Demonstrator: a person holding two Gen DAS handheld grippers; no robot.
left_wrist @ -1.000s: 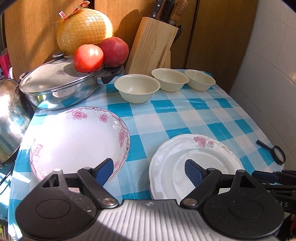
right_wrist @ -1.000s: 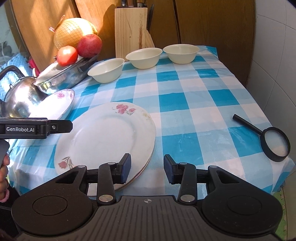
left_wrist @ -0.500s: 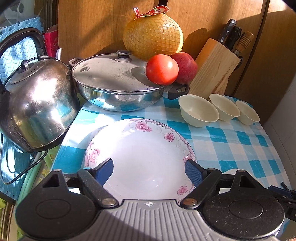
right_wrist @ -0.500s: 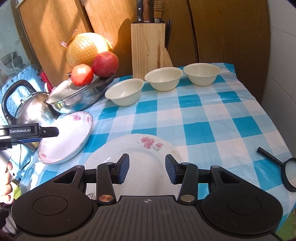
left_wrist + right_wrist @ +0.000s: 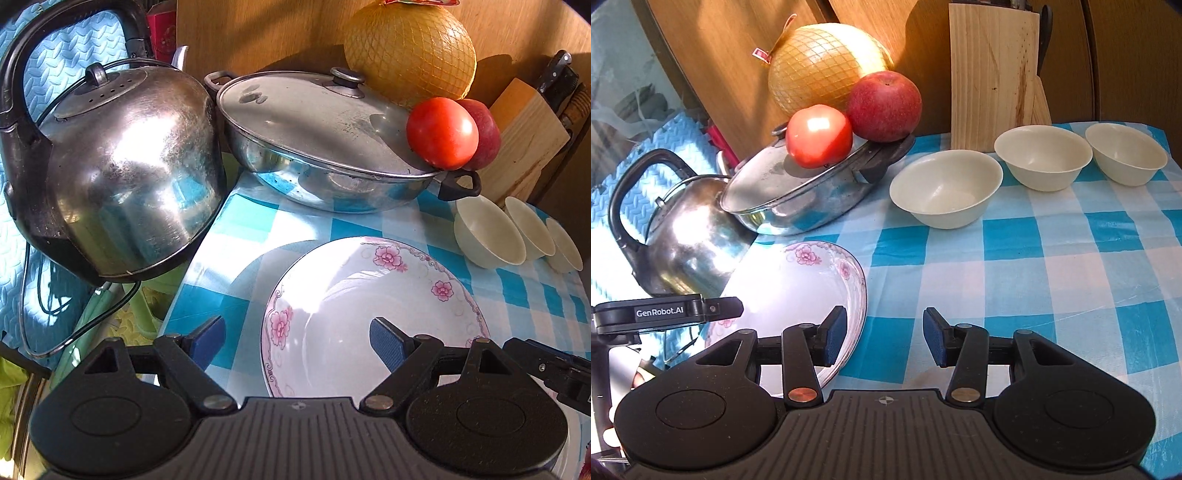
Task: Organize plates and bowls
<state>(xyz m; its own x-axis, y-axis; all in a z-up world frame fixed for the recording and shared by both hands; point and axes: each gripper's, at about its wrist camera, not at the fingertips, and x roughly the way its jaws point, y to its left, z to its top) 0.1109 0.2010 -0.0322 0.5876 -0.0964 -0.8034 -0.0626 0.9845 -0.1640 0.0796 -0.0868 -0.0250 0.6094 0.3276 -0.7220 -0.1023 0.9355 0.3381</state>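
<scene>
**Glossy plate, empty tongs**

A round, glazed flowered plate (image 5: 369,314) lies on the checked blue-and-white tablecloth (image 5: 1052,266), beside a shiny steel kettle (image 5: 122,177). The left gripper (image 5: 295,338) gapes wide; the right gripper (image 5: 882,336), just widening, holds nothing. Three smooth cream bowls (image 5: 945,188) line the wooden wall.

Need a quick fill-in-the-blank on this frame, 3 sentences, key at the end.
1. The number of cream bowls lined up on the checked cloth is ___.
2. The red tomato rests on the steel pan's ___.
3. The white plate is rimmed with pink ___.

Missing words: three; lid; flowers
</scene>
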